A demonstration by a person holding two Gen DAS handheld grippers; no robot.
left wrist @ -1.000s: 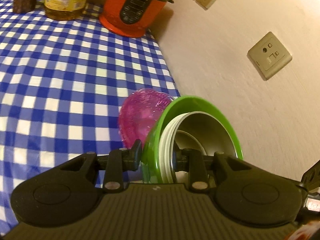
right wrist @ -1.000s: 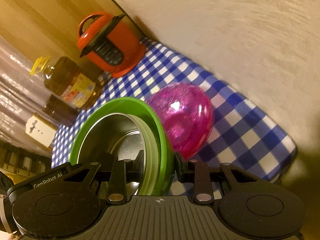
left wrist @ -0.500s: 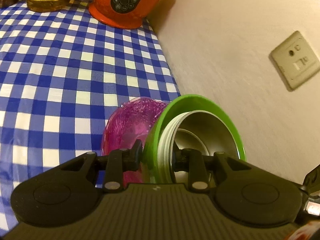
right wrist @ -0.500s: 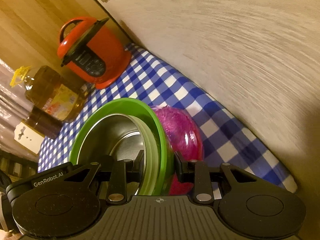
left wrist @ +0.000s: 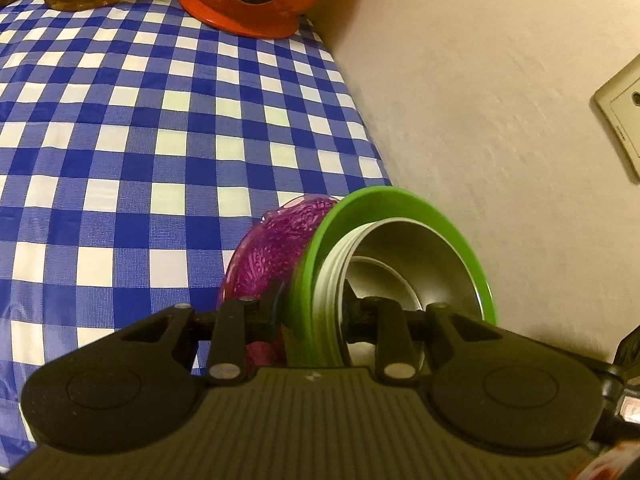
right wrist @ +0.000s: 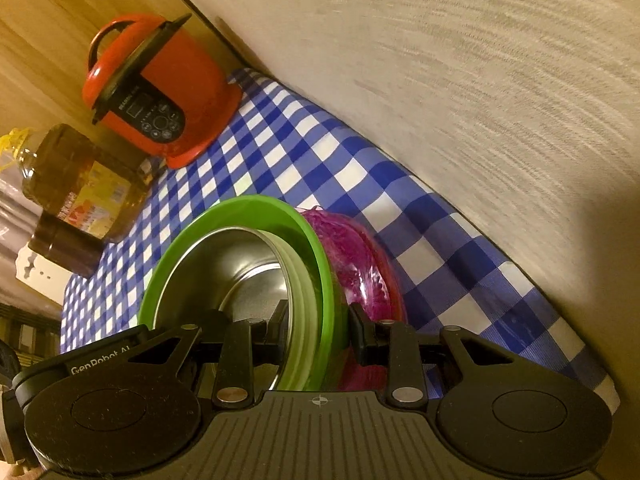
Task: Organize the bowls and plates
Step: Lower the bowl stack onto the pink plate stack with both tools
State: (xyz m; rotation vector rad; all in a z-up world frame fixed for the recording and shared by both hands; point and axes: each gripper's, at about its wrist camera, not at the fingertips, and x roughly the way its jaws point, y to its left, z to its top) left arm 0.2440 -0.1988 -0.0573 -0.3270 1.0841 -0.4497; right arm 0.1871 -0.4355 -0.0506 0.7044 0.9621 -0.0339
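Both grippers clamped on the same green bowl [left wrist: 400, 208], opposite rims. Left gripper [left wrist: 314, 316]: jaws pinched on the rim wall, one finger outside, one inside the steel liner. Right gripper [right wrist: 318, 330]: same pinch, left finger inside, right finger outside against the green wall. Green bowl sits at 6 o'clock in both wrist views, tilted on edge, opening toward 3 o'clock in the left view and 9 o'clock in the right. Steel inner bowl [left wrist: 404, 256] nested inside it, ribbed pale collar between steel and green. Pink glitter bowl [left wrist: 272, 252] directly against the green bowl's outer side, at 9 o'clock of it in the left view, 3 o'clock in the right view [right wrist: 360, 264]; looks nested under it, contact line hidden by the fingers. All of this is over the blue-and-white checked tablecloth [left wrist: 140, 140], near the edge by the beige wall [left wrist: 480, 100]. Red electric cooker [right wrist: 156, 100] at 11 o'clock in the right view, well apart. Oil bottle [right wrist: 76, 184] and a dark jar [right wrist: 64, 248] at 9–10 o'clock. Wall socket [left wrist: 624, 116] at 2 o'clock in the left view.
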